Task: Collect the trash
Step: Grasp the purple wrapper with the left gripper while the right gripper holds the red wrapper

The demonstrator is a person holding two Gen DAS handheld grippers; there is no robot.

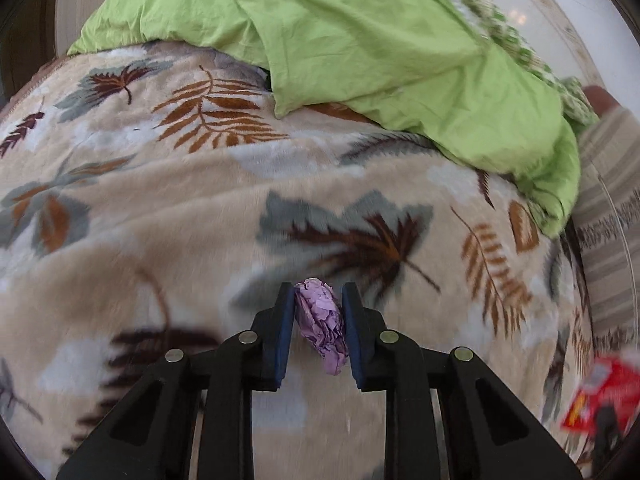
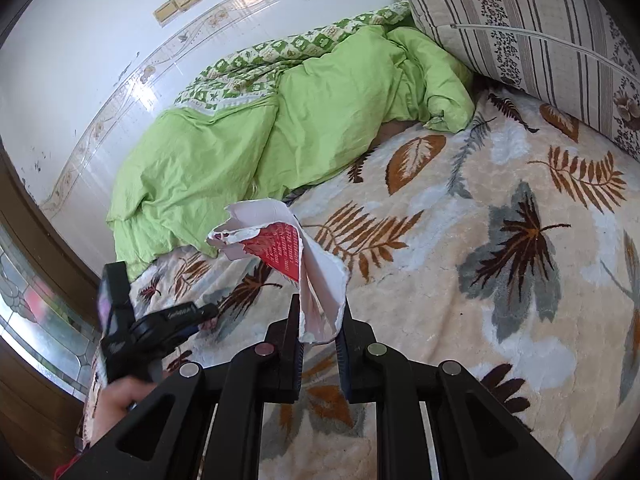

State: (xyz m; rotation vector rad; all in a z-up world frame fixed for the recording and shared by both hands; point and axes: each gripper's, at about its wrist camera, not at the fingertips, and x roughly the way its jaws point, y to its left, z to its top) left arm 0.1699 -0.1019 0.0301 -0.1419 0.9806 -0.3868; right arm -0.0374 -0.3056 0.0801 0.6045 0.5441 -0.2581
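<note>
A crumpled purple paper ball (image 1: 322, 322) sits squeezed between the blue pads of my left gripper (image 1: 319, 296), just above a leaf-patterned blanket (image 1: 160, 220). My right gripper (image 2: 320, 312) is shut on a torn red and white paper wrapper (image 2: 296, 252), which stands up from its fingers over the same blanket (image 2: 460, 280). That wrapper also shows blurred at the lower right of the left wrist view as a red wrapper (image 1: 600, 392). In the right wrist view the left gripper (image 2: 132, 328) is at the lower left, held by a hand (image 2: 116, 400).
A bunched green duvet (image 2: 280, 128) lies along the tiled wall (image 2: 80, 60) at the back of the bed. A striped floral pillow (image 2: 540, 32) stands at the right. A wooden door with patterned glass (image 2: 36, 312) is at the left edge.
</note>
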